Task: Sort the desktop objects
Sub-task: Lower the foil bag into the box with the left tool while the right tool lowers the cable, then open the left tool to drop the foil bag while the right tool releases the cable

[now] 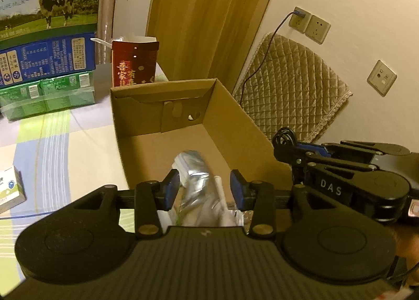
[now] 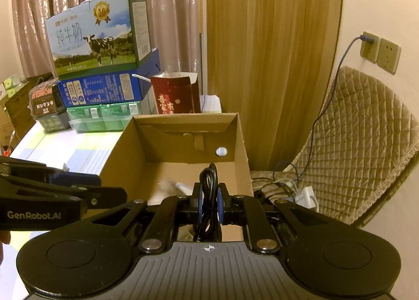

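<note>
An open cardboard box [image 1: 162, 85] stands on the table, and my left gripper [image 1: 205, 186] hovers over its near end. Its blue pads are spread wide, open. A silvery foil packet [image 1: 193, 169], blurred, lies between and below them inside the box. My right gripper [image 2: 208, 196] is at the box's [image 2: 183, 116] near right corner, shut on a coiled black cable [image 2: 208, 176]. In the left wrist view the right gripper [image 1: 288, 154] shows at the right with the cable [image 1: 284, 137] sticking up from it. The left gripper [image 2: 110, 188] enters the right wrist view from the left.
Stacked milk cartons [image 2: 99, 38] and a red paper bag [image 2: 175, 95] stand behind the box. A small white box [image 1: 10, 190] lies on the tablecloth at the left. A quilted chair [image 2: 361, 129] with a white charger [image 2: 307, 192] and wall sockets [image 2: 379, 51] are to the right.
</note>
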The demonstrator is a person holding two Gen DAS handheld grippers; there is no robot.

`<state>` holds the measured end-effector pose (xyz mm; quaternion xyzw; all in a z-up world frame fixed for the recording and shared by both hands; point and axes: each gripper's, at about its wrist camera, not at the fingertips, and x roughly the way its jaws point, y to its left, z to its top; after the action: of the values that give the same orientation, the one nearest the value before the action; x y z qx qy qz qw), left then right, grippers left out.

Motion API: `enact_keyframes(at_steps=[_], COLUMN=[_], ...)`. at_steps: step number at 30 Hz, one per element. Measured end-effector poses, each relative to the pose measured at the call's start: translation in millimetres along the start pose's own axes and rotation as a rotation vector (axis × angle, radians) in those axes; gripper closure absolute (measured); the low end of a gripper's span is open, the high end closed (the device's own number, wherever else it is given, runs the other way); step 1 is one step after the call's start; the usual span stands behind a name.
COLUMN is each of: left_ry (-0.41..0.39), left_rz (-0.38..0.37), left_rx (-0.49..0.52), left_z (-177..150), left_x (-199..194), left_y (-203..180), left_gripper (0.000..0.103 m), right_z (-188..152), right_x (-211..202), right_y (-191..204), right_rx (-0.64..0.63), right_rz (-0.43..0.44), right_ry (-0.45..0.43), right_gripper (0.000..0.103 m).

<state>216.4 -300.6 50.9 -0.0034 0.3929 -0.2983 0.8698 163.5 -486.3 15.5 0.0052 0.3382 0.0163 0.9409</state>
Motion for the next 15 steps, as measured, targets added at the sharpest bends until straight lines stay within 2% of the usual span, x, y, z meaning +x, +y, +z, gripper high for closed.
enact_keyframes(at_steps=[15], left_ry=[0.003], left_rz=[0.013], left_rx=[-0.02], left_z=[-8.7], left_x=[-10.9], left_y=[11.3], left_gripper=[0.066], right_z=[-5.7], right_x=[0.8], right_y=[10.1], right_rx=[-0.007], right_rz=[0.011], right_ry=[0.015], right_gripper=[0.095])
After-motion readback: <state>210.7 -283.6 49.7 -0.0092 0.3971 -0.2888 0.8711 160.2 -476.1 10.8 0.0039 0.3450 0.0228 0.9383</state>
